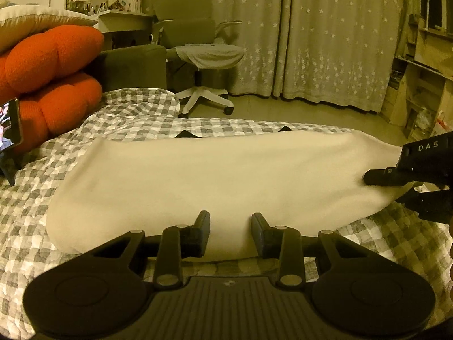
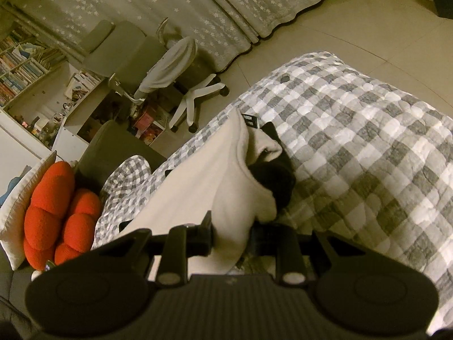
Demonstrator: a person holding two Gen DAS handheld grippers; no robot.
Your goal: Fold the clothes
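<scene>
Where the room opens behind the bed, star-patterned curtains (image 1: 325,42) hang to the floor, the largest item on record.

Bed quilt (image 1: 141,119): grey and white check, quilted, covering the whole surface under the work.

Cream garment (image 1: 212,170): fleece-like, folded into a long band lying flat across the quilt, running left to right in the left wrist view. Black parts show at its far edge and, in the right wrist view, at the bunched end (image 2: 271,175) nearest the right gripper.

Office chair (image 1: 198,42): grey, on a white wheeled base, a pale cloth draped over its seat, standing on the floor between bed and curtains.

Orange cushion (image 1: 51,65): lobed, propped at the left end of the bed, a pale pillow behind it.

Bookshelves (image 2: 19,65): filled, against the far wall, seen in the right wrist view only.

Left gripper (image 1: 230,232): fingers spread apart, nothing held, at the near long edge of the garment, tips over the cream cloth.

Right gripper (image 2: 233,232): fingers set apart on either side of the cream cloth at the garment's end, fabric lying between them; whether they pinch it cannot be told. In the left wrist view its black body (image 1: 410,167) rests at the garment's right end.

Phone (image 1: 10,124): screen lit, propped upright at the left edge beside the cushion.
</scene>
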